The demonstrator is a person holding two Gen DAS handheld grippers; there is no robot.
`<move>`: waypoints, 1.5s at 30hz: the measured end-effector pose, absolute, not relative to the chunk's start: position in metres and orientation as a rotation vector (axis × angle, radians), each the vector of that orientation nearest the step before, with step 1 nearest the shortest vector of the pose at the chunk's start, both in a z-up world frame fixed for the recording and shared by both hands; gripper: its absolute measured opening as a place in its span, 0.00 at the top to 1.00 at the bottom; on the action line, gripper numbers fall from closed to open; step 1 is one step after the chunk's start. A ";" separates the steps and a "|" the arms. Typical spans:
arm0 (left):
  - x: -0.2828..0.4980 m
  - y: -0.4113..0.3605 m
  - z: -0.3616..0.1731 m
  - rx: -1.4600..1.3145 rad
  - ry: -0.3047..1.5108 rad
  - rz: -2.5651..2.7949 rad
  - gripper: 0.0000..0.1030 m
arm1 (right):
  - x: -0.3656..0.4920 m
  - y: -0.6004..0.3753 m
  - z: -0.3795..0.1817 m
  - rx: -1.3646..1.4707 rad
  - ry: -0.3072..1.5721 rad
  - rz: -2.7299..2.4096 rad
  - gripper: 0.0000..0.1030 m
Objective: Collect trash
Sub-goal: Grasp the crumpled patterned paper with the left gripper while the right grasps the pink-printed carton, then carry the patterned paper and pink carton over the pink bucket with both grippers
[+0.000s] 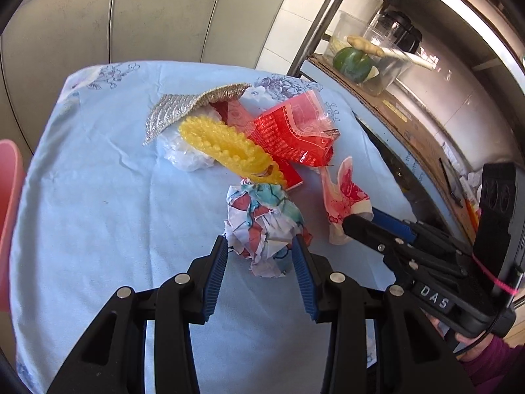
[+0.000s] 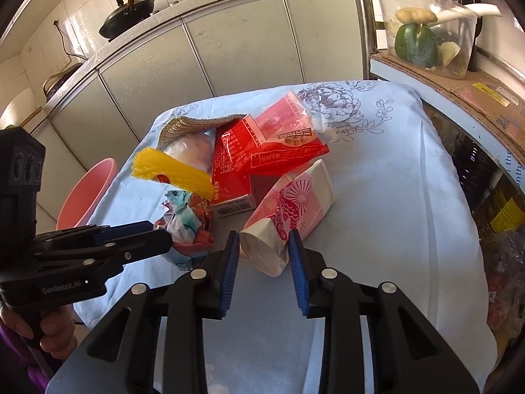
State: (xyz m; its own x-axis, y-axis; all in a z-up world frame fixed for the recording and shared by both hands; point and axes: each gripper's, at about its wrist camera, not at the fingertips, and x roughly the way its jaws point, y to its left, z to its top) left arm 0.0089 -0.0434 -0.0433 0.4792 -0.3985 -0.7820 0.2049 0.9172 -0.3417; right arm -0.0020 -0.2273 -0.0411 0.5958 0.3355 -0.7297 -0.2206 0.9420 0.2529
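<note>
Between the right claw point(image 2: 262, 256) pads, pink-and-white paper bag point(image 2: 288, 210) getting pinched on the desk point(image 2: 377, 197), left claw point(image 1: 259, 262) sitting apart around the crumpled paper ball point(image 1: 262, 226), red wrappers point(image 1: 292, 134) piling up just beyond.

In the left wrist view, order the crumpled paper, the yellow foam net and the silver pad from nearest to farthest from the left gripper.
From the left gripper:
1. Crumpled paper, right between the fingers.
2. Yellow foam net, beyond it, mid-pile.
3. Silver pad, farthest, at the back left of the pile.
</note>
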 end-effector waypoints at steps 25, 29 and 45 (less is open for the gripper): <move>-0.026 -0.028 -0.001 -0.203 0.862 -0.484 0.95 | -0.032 -0.234 -0.014 0.091 0.777 0.341 0.70; -0.041 -0.013 0.018 -0.208 0.806 -0.476 0.95 | -0.038 -0.230 0.003 0.072 0.735 0.363 0.70; -0.082 0.068 0.056 -0.214 0.596 -0.201 0.95 | -0.033 -0.143 0.047 -0.042 0.625 0.581 0.70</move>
State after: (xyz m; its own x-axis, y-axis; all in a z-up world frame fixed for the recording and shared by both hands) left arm -0.0822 0.0680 0.0558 0.8093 -0.2481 -0.5325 0.1249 0.9584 -0.2568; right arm -0.0334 -0.1434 0.0473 0.6571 0.5007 -0.5634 -0.5253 0.8403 0.1340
